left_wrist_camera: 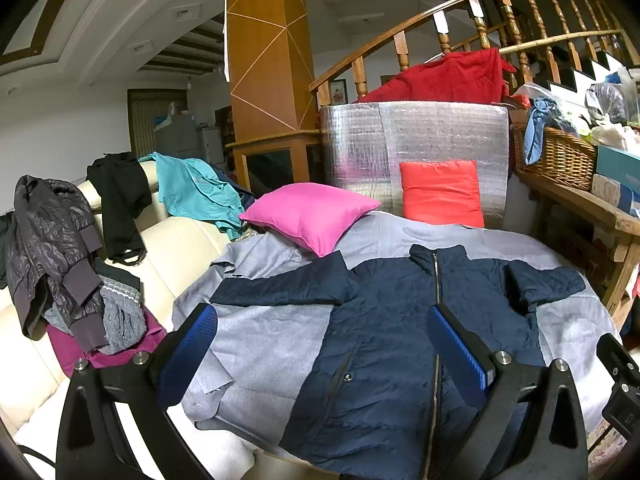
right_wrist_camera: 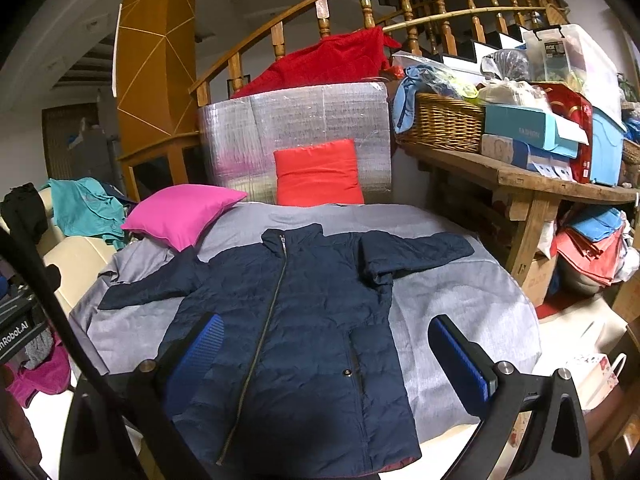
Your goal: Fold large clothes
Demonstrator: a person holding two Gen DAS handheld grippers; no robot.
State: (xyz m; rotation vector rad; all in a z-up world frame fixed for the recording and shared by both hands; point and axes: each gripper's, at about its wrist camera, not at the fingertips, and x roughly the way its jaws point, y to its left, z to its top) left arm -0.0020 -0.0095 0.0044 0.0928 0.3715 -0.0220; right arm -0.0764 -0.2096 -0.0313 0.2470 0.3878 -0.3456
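Observation:
A navy quilted jacket (left_wrist_camera: pixel 392 344) lies flat and zipped, front up, on a grey cloth (left_wrist_camera: pixel 264 344), with both sleeves spread out to the sides. It also shows in the right wrist view (right_wrist_camera: pixel 296 320) on the same grey cloth (right_wrist_camera: pixel 460 300). My left gripper (left_wrist_camera: pixel 324 332) is open and empty, held above the jacket's lower left part. My right gripper (right_wrist_camera: pixel 324 340) is open and empty, held above the jacket's lower right part. Both have blue pads.
A pink pillow (left_wrist_camera: pixel 312 216) and a red cushion (left_wrist_camera: pixel 440 192) lie at the far end against a silver foil panel (left_wrist_camera: pixel 416 140). Piled clothes (left_wrist_camera: pixel 60 256) cover the cream sofa at left. A wooden bench (right_wrist_camera: pixel 532 184) with a wicker basket (right_wrist_camera: pixel 444 124) and boxes stands at right.

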